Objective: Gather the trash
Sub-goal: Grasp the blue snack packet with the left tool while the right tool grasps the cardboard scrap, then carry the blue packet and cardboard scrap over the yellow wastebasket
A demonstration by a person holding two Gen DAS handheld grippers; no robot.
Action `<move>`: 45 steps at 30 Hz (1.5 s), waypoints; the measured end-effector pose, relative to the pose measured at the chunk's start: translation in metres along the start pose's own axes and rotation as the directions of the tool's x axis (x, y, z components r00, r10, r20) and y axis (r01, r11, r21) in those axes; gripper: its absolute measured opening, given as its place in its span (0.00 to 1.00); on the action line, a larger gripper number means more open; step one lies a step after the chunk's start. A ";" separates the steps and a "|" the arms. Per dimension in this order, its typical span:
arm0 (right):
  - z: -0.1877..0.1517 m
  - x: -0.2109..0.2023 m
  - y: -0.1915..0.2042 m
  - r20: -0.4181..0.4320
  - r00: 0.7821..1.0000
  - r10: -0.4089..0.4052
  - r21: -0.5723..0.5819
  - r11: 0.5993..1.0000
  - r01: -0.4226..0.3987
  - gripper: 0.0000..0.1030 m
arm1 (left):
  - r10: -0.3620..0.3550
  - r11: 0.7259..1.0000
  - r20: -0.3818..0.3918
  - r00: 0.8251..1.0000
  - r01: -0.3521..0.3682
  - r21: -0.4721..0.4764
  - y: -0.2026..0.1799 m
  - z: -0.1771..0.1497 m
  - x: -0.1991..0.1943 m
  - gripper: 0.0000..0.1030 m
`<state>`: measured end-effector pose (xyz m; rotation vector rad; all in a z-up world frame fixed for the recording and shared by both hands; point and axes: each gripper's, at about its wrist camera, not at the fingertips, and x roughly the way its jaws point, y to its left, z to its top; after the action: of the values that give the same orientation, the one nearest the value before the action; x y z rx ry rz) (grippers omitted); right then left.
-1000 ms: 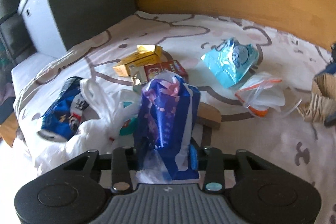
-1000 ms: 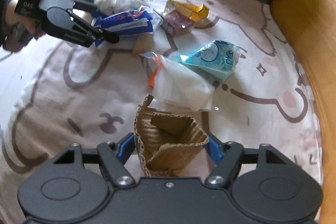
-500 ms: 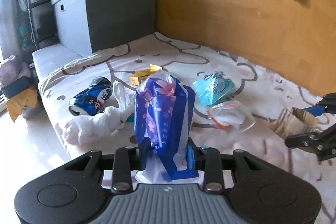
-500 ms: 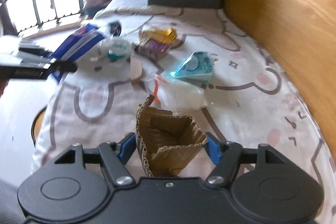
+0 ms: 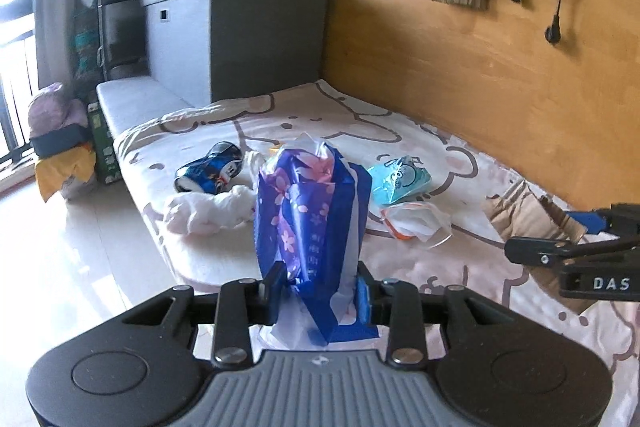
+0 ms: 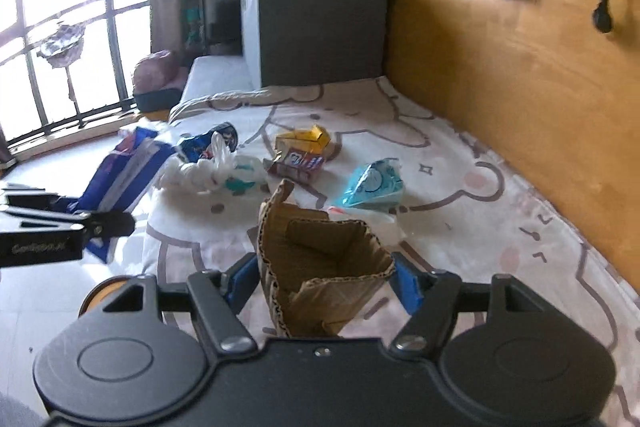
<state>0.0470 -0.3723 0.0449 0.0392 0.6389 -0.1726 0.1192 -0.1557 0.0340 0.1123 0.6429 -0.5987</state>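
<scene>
My left gripper (image 5: 318, 285) is shut on a blue plastic bag with pink flowers (image 5: 310, 215), held above the bed's near edge; the same bag (image 6: 120, 171) shows at the left in the right wrist view. My right gripper (image 6: 324, 275) is shut on a crumpled piece of brown cardboard (image 6: 320, 259), which also shows at the right (image 5: 528, 215) in the left wrist view. On the patterned bed sheet (image 5: 420, 155) lie a blue can (image 5: 210, 173), a white plastic bag (image 5: 208, 213), a light blue packet (image 5: 398, 181), a clear wrapper with orange trim (image 5: 416, 223) and yellow and red boxes (image 6: 302, 151).
A wooden wall (image 5: 500, 75) runs along the bed's far side. A grey cabinet (image 5: 240, 35) stands at the bed's head, with boxes on top. Pale floor (image 5: 60, 267) lies to the left, with bundles by a barred window (image 6: 60, 27).
Both grippers have risen and pulled back from the bed with their loads, so the trash on the sheet looks smaller and more of the room shows. Both wrists have rolled.
</scene>
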 end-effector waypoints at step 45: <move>-0.028 0.197 0.294 -0.174 0.949 0.262 -0.068 0.959 -0.277 0.69 | 0.279 0.870 -0.234 0.931 -0.348 -0.348 0.278 -0.130 0.033 0.35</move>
<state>0.2366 -0.1091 -0.1005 0.0518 0.7979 0.1264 0.2261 0.0944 -0.1125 -0.0999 0.8838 -0.1371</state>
